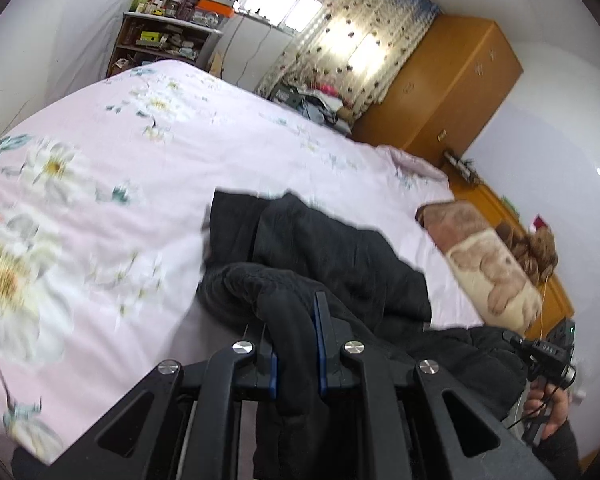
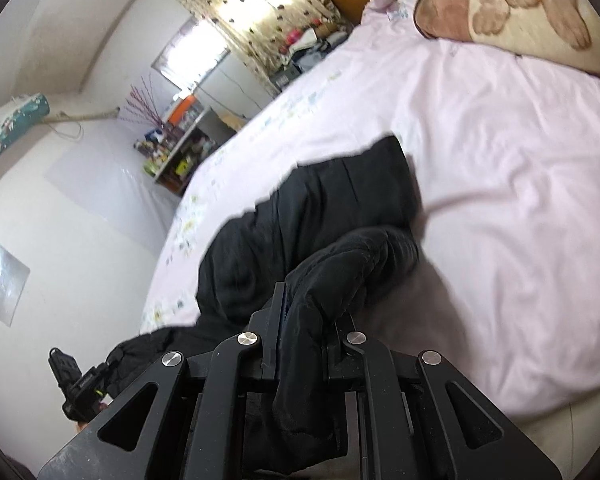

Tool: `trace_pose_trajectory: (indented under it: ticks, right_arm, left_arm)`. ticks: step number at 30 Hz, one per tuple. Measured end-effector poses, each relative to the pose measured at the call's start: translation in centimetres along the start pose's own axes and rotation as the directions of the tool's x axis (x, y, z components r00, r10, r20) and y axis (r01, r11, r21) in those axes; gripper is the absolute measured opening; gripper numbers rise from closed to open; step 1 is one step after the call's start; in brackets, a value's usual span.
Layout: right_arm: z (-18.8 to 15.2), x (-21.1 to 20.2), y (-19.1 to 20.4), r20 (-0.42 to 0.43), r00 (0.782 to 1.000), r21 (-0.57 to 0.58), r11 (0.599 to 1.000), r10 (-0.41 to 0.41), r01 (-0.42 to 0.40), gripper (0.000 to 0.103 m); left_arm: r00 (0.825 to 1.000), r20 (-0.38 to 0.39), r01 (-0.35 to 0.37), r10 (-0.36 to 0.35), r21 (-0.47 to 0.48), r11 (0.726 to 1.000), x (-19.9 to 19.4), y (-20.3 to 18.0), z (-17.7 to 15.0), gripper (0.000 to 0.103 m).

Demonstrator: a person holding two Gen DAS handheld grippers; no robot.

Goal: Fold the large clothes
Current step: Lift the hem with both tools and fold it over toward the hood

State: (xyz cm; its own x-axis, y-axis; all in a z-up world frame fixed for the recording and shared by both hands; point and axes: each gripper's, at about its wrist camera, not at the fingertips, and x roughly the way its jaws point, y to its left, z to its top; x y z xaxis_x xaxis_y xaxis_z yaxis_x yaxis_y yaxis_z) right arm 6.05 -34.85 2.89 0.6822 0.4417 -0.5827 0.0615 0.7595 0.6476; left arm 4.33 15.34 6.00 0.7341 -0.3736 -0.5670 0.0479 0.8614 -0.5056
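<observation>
A large black garment lies partly on a bed with a pink floral cover. My left gripper is shut on a bunched edge of the garment, and the cloth hangs down between its fingers. My right gripper is shut on another bunched part of the black garment, which stretches away over the pink cover. The right gripper also shows at the lower right of the left wrist view, and the left gripper at the lower left of the right wrist view.
A brown and cream pillow lies at the head of the bed. An orange wooden wardrobe stands behind it beside a patterned curtain. A cluttered shelf stands by the far wall, with clutter beyond the bed.
</observation>
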Motion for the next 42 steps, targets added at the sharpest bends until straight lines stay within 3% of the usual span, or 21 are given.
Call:
trace_pose_trajectory:
  ticks: [6,12,16,21,25,28,30,32,35,39,42]
  right_arm:
    - [6.0,3.6,1.5,0.036,0.999,-0.009,1.0,-0.012,0.012,0.012]
    - [11.7,10.6,0.7,-0.015,0.997,0.023,0.997,-0.07,0.071,0.013]
    - [14.0,16.5,-1.5,-0.101,0.988,0.08,0.989,-0.118,0.127,0.014]
    - [14.5,21.9,-4.2,-0.169,0.972,0.143,0.971,-0.165,0.19,0.021]
    - [14.6,22.6,-4.5,-0.181,0.969,0.126,0.973,-0.167,0.192,0.024]
    - [15.7,21.4,-4.3,-0.171,0.979,0.134,0.982,-0.113,0.137,0.039]
    - [16.6,19.2,-3.8,-0.116,0.993,0.158,0.986,-0.029,0.048,0.061]
    - [17.3,17.4,-3.3,-0.059,0.998,0.183,0.983,0.036,-0.025,0.065]
    - [17.7,15.3,-2.1,0.031,1.0,0.124,0.992,-0.002,-0.002,0.067]
    - [17.5,14.0,-0.3,0.092,0.995,0.014,1.0,-0.029,0.028,0.067]
    - [16.3,15.4,0.4,0.052,0.994,-0.096,0.99,-0.099,0.103,0.067]
  left_arm:
    - [1.0,0.028,0.001,0.0,-0.052,0.999,4.9,0.7,6.2,0.014]
    - [0.997,-0.035,-0.066,0.063,-0.075,0.995,13.6,2.3,11.3,0.014]
    - [0.986,-0.116,-0.129,0.118,-0.086,0.988,19.8,4.0,12.4,0.015]
    - [0.966,-0.197,-0.185,0.167,-0.079,0.98,25.5,5.8,11.5,0.02]
    - [0.969,-0.195,-0.165,0.151,-0.059,0.985,26.2,5.7,11.5,0.02]
    - [0.97,-0.218,-0.125,0.105,-0.083,0.989,25.5,5.8,12.2,0.026]
    - [0.978,-0.206,-0.059,0.032,-0.13,0.99,24.4,5.9,13.1,0.042]
    - [0.985,-0.17,0.01,-0.039,-0.165,0.986,22.9,5.7,14.2,0.055]
    - [0.989,-0.115,0.07,-0.089,-0.166,0.984,20.9,4.8,15.5,0.065]
    - [1.0,-0.009,0.001,-0.002,-0.066,0.998,18.7,3.5,16.0,0.078]
    - [0.997,-0.044,-0.066,0.065,-0.023,0.998,19.6,3.5,15.4,0.081]
